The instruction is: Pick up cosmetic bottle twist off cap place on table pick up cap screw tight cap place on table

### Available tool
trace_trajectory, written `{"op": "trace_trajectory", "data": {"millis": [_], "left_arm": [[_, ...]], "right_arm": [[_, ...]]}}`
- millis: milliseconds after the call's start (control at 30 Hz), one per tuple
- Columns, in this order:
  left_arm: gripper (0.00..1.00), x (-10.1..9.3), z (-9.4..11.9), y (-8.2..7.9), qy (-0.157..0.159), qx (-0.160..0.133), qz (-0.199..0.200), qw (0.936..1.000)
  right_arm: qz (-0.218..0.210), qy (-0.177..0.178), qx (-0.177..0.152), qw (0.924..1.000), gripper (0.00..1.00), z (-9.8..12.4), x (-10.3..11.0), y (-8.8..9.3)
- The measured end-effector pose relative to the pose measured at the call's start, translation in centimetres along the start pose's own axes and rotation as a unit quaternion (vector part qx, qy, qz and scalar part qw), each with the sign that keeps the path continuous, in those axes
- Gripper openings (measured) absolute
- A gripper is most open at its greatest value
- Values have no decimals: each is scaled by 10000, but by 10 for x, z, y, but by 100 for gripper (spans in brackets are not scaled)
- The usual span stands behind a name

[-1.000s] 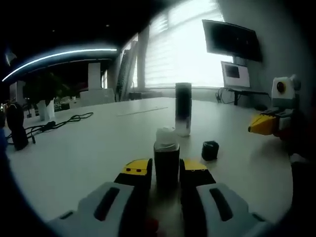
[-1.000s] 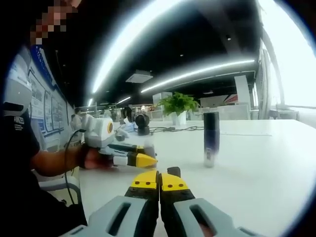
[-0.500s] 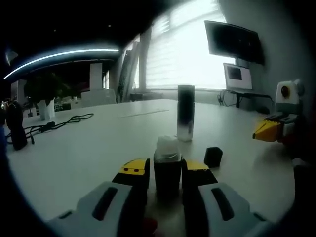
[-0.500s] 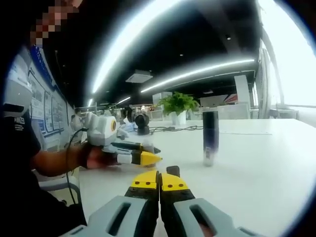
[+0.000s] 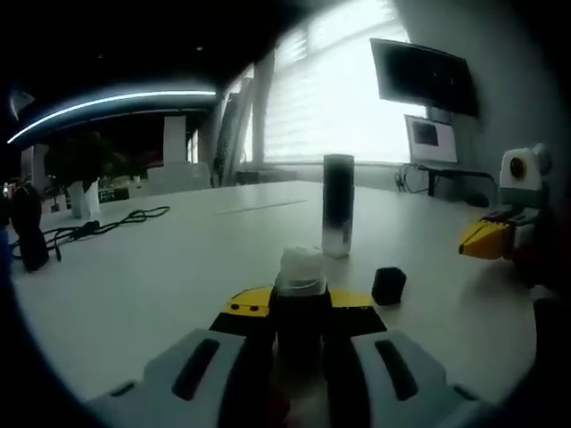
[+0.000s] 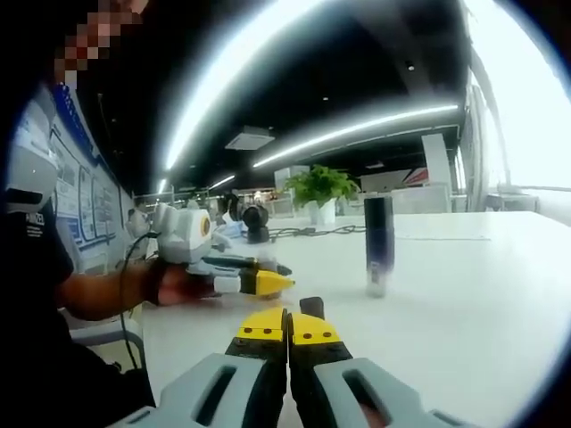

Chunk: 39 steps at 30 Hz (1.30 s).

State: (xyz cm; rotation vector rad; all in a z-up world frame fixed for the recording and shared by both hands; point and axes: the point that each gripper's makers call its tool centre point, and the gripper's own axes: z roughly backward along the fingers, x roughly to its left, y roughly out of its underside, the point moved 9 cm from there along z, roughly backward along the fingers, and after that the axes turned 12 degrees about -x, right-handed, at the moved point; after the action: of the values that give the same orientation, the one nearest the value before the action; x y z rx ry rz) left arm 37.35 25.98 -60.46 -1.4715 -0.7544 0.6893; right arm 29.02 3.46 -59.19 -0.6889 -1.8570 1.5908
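Note:
A small dark cosmetic bottle [image 5: 301,308] with a pale bare neck stands upright between my left gripper's [image 5: 301,312] jaws, which are shut on it. Its black cap [image 5: 388,285] lies on the white table [image 5: 161,276] just right of the bottle. My right gripper [image 6: 287,325] is shut with nothing between its jaws; the cap [image 6: 310,308] peeks out just beyond its tips. In the left gripper view the right gripper [image 5: 489,239] hovers at the right, past the cap. In the right gripper view the left gripper [image 6: 259,283] shows at the left in a person's hand.
A tall dark cylinder bottle [image 5: 337,205] stands upright beyond the cap; in the right gripper view the same tall bottle [image 6: 378,243] is ahead to the right. A black cable [image 5: 107,223] and a dark object [image 5: 27,227] lie far left. A potted plant [image 6: 321,192] sits at the back.
My left gripper's jaws have drawn in tight against the bottle, which now sits a little lower in its view. In the right gripper view the left gripper has drifted slightly right. The right gripper stays shut.

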Motion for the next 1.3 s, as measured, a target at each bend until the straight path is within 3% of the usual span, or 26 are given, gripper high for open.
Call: {"op": "trace_trajectory", "data": {"millis": [433, 1300], "left_arm": [[10, 0, 0, -4, 109, -171, -108, 9997], [10, -11, 24, -20, 927, -340, 253, 9948]], "right_arm": [[20, 17, -21, 10000, 0, 1, 0, -3], [314, 84, -12, 9995, 0, -3, -1, -7]]}}
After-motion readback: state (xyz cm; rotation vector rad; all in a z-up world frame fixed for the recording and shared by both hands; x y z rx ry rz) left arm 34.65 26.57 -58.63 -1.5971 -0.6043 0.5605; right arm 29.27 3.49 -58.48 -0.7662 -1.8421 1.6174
